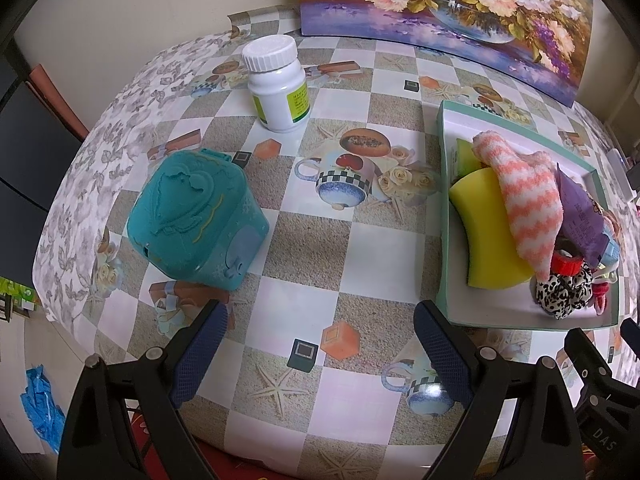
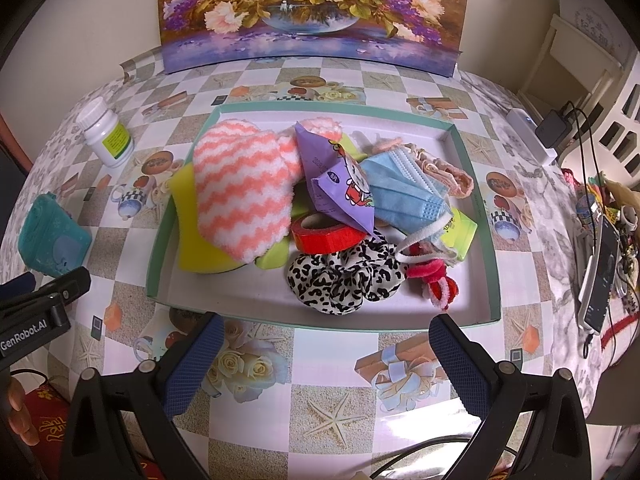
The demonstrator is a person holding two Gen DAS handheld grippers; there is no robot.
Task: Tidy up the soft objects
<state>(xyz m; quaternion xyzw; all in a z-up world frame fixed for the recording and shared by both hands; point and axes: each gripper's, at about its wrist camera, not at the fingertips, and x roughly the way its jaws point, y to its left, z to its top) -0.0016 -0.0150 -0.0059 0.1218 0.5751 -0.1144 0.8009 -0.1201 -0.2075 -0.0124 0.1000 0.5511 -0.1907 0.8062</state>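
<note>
A green-rimmed tray holds a pile of soft things: a pink-and-white zigzag sock, a yellow sponge, a purple packet, a blue face mask, a red tape roll, a leopard-print scrunchie and a red pipe cleaner. My right gripper is open and empty, just in front of the tray. My left gripper is open and empty over the table, left of the tray.
A teal plastic box and a white pill bottle stand on the checkered tablecloth left of the tray. A flower painting leans on the back wall. A phone, charger and cables lie at the right.
</note>
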